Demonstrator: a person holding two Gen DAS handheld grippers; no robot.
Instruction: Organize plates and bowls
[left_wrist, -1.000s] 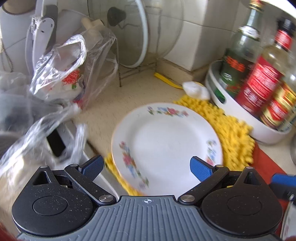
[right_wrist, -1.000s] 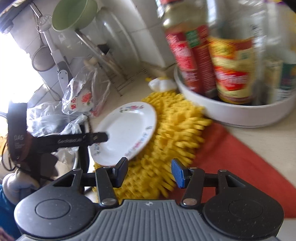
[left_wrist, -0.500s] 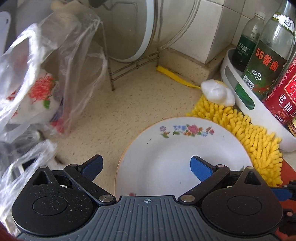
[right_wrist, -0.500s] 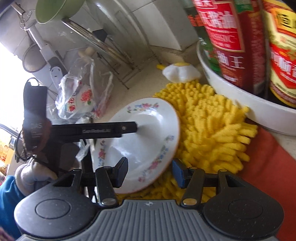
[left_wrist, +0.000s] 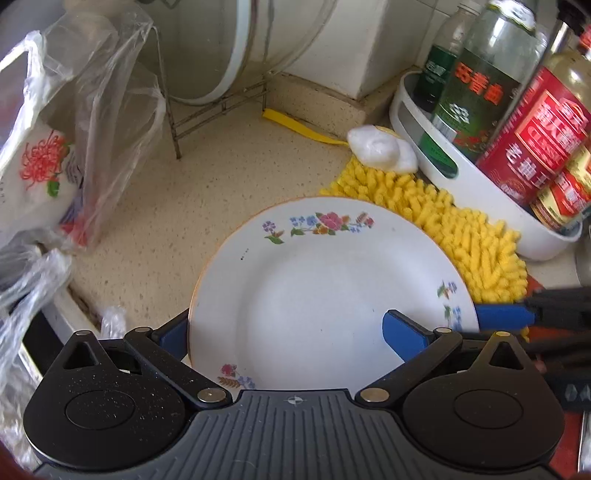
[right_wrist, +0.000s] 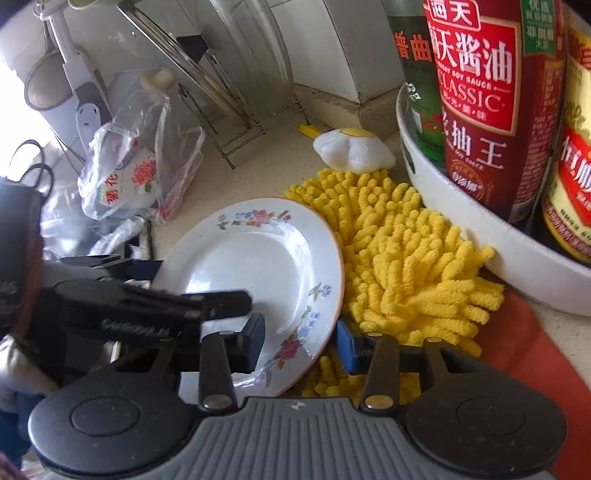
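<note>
i'm seeing the floral plate (left_wrist: 325, 295) lying partly on the yellow chenille mat (left_wrist: 476, 236) on the speckled counter (left_wrist: 221, 192), just beside the white tray (left_wrist: 476, 192) of sauce bottles. my left gripper (left_wrist: 284, 332) is standing wide apart, straddling the plate's near rim. my right gripper (right_wrist: 301, 341) is also spread, bracketing the plate's right edge, not yet clamping.
</note>
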